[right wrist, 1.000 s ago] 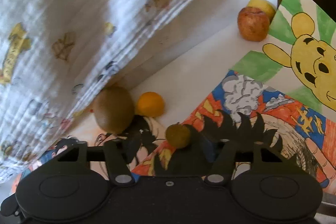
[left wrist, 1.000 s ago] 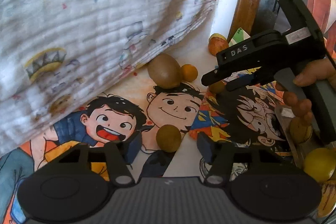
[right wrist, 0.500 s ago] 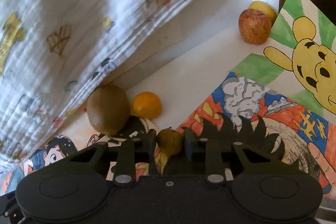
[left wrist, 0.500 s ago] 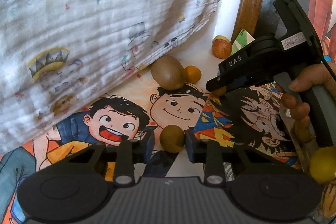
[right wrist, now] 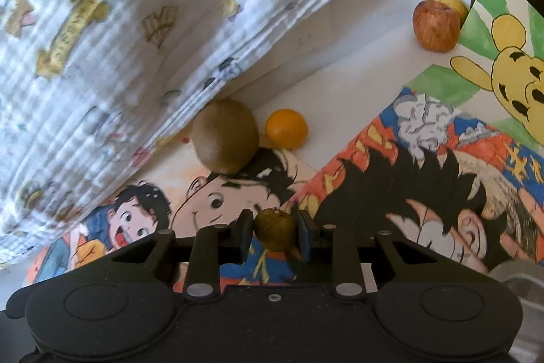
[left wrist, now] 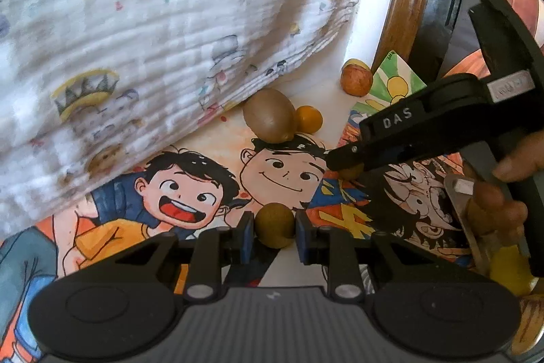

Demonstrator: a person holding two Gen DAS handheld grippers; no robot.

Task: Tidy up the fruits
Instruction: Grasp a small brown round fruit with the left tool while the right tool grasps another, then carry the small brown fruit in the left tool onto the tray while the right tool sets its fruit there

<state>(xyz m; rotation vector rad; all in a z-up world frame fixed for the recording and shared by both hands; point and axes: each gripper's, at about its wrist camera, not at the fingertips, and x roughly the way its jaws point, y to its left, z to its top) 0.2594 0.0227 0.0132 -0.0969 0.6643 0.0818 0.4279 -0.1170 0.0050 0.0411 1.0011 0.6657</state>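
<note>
Here, on the far left, a printed muslin cloth [left wrist: 142, 33] is draping down over the table's edge, and the left gripper [left wrist: 274, 228] is sitting low over the cartoon drawings [left wrist: 190, 193], its two pads pressing the flanks of a small brown round fruit [left wrist: 274, 224], so it is gripping that fruit. The fruit is lying dead centre between the fingers, with no long axis to line up. Further ahead, a kiwi [left wrist: 269, 115] is resting with its long axis tilting up toward the cloth, touching a small orange [left wrist: 308, 119] on its right side. Moving right, the right gripper [right wrist: 274, 232] is likewise clamping its own small brown fruit [right wrist: 274, 228] squarely between its pads. In its view the kiwi [right wrist: 225, 135] is lying ahead and slightly left, so both claws seem about equally near it; neither can take it while full. At the far right an apple [right wrist: 435, 29] is sitting by a yellow fruit [right wrist: 447, 0], well apart from both claws.
</note>
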